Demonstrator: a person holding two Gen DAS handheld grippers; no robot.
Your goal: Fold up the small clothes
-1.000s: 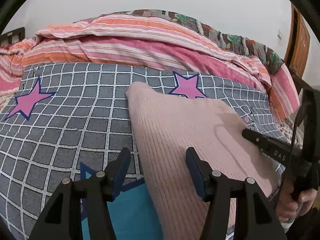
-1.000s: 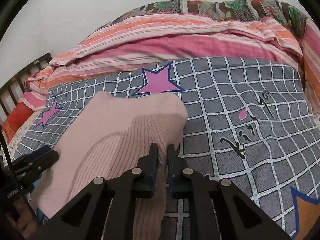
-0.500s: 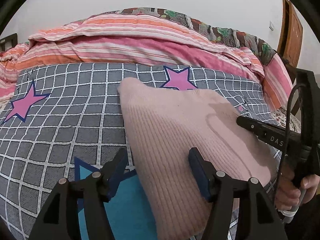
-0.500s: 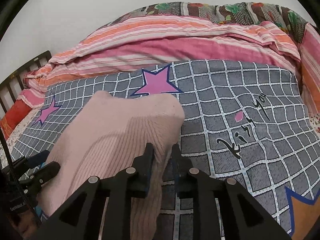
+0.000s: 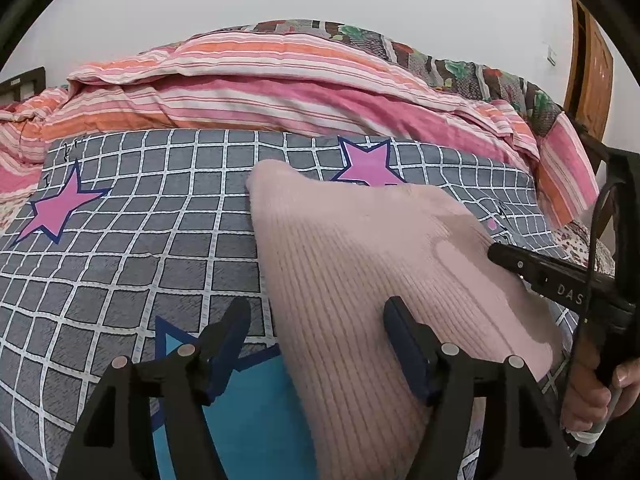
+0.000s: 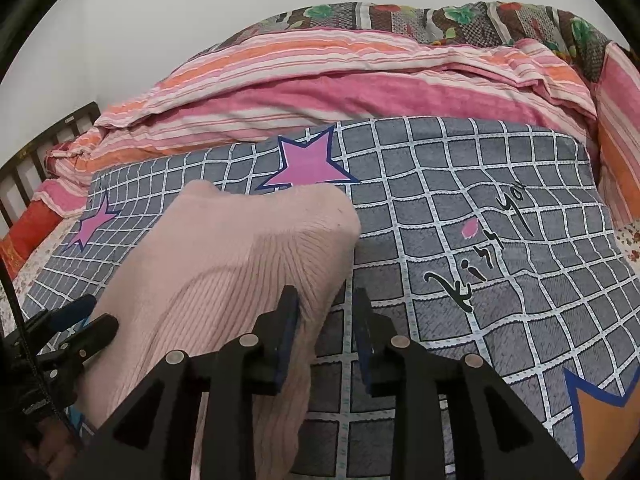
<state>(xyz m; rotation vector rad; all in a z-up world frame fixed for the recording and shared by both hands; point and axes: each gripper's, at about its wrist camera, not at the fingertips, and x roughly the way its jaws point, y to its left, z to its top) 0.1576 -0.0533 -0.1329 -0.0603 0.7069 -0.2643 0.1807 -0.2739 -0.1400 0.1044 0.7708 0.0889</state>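
Note:
A pale pink ribbed knit garment (image 5: 360, 264) lies folded on the grey checked bedsheet (image 5: 140, 248); it also shows in the right wrist view (image 6: 224, 264). My left gripper (image 5: 316, 320) is open, its jaws astride the garment's left edge, holding nothing. My right gripper (image 6: 324, 312) is open by a narrow gap at the garment's right edge, with the cloth lying between the jaws and loose. The right gripper also shows at the right of the left wrist view (image 5: 496, 252). The left gripper shows at the lower left of the right wrist view (image 6: 88, 316).
A pink and orange striped quilt (image 5: 280, 84) is heaped along the far side of the bed, with a patterned blanket (image 6: 440, 20) behind it. A dark headboard (image 6: 32, 168) stands at the left. A wooden door (image 5: 592, 76) is at the right.
My right gripper was shut on the garment's right edge and has opened, letting the cloth go. My left gripper stayed open at the left edge. The garment has settled on the sheet.

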